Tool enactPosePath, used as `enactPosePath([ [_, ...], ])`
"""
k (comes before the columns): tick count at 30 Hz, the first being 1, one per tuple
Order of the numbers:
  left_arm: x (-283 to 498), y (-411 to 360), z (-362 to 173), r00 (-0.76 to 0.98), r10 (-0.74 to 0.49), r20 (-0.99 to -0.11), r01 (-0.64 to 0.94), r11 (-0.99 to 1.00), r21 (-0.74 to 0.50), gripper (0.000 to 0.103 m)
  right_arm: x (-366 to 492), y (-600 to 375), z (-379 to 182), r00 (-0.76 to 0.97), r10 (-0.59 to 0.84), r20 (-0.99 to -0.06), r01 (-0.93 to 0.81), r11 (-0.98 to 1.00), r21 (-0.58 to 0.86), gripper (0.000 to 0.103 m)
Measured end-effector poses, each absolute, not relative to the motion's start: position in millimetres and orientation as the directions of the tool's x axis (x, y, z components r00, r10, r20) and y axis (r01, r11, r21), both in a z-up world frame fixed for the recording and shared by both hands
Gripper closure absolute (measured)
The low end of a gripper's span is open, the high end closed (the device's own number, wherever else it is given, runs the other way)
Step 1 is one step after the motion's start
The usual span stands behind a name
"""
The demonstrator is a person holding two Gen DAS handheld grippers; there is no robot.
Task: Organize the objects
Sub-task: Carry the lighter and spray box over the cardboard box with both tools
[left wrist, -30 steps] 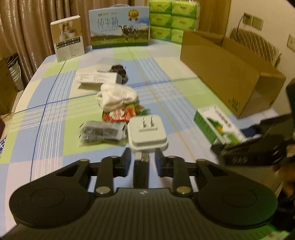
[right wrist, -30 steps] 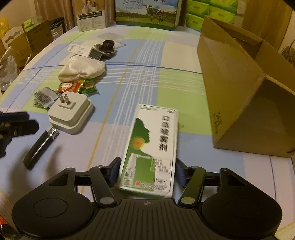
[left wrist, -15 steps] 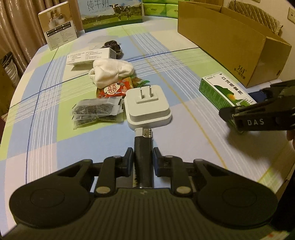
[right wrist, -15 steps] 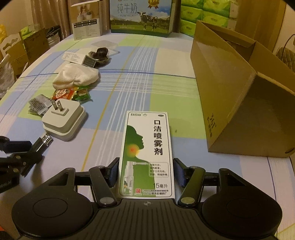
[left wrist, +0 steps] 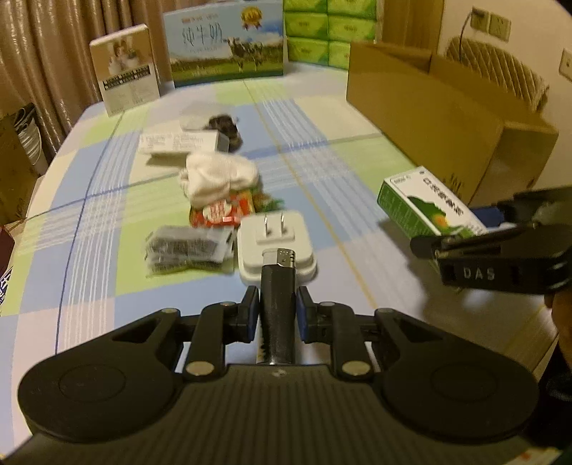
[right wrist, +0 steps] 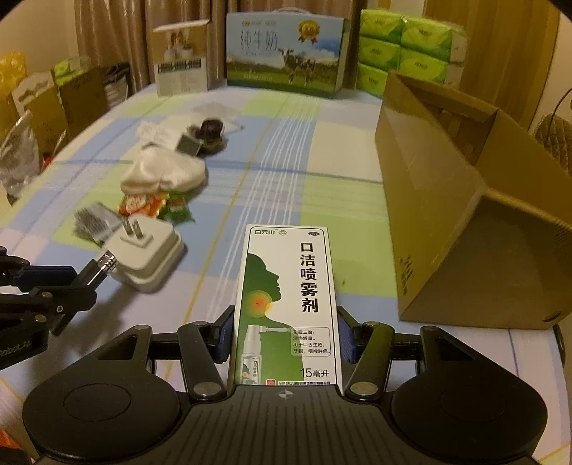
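My left gripper [left wrist: 277,311] is shut on a black lighter [left wrist: 278,286], whose metal head points at a white charger plug [left wrist: 275,243] lying just ahead on the checked tablecloth. In the right wrist view the lighter [right wrist: 102,266] sticks out of that gripper at the left edge, close to the plug [right wrist: 144,254]. My right gripper [right wrist: 286,336] is closing on a green and white mouth-spray box [right wrist: 286,304], its blue pads against the long sides. The left wrist view shows this box [left wrist: 425,204] raised off the table. An open cardboard box [right wrist: 447,221] lies on its side at the right.
Beyond the plug lie dark sachets [left wrist: 186,246], red snack packets [left wrist: 225,211], a white cloth [left wrist: 220,177], a flat white box [left wrist: 178,143] and a dark lump. A milk carton case [left wrist: 225,39], green tissue packs [left wrist: 332,32] and a smaller box stand at the table's far end.
The left jaws closed on the lighter, which now sits off the table. The spray box straightened between the right jaws and rose from the cloth.
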State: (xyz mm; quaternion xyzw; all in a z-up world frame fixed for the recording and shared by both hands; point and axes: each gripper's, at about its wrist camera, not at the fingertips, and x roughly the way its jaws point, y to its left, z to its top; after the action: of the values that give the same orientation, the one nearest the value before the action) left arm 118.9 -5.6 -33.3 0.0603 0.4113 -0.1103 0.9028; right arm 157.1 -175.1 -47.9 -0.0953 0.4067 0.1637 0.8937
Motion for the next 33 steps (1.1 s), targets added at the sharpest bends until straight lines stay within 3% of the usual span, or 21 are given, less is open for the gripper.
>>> enactPosePath([
  [15, 98, -40, 22, 0.688, -0.177, -0.704, 0.194, 0.979, -0.057, 0.085, 130, -206, 21, 0.64, 0.247, -0.728, -0.346, 0.938, 0.015, 0.05],
  [33, 97, -114, 84, 0.723, -0.255, -0.642, 0.277, 0.958, -0.068, 0.085, 119, -268, 84, 0.724, 0.205, -0.659, -0.28, 0.96, -0.009, 0.05],
])
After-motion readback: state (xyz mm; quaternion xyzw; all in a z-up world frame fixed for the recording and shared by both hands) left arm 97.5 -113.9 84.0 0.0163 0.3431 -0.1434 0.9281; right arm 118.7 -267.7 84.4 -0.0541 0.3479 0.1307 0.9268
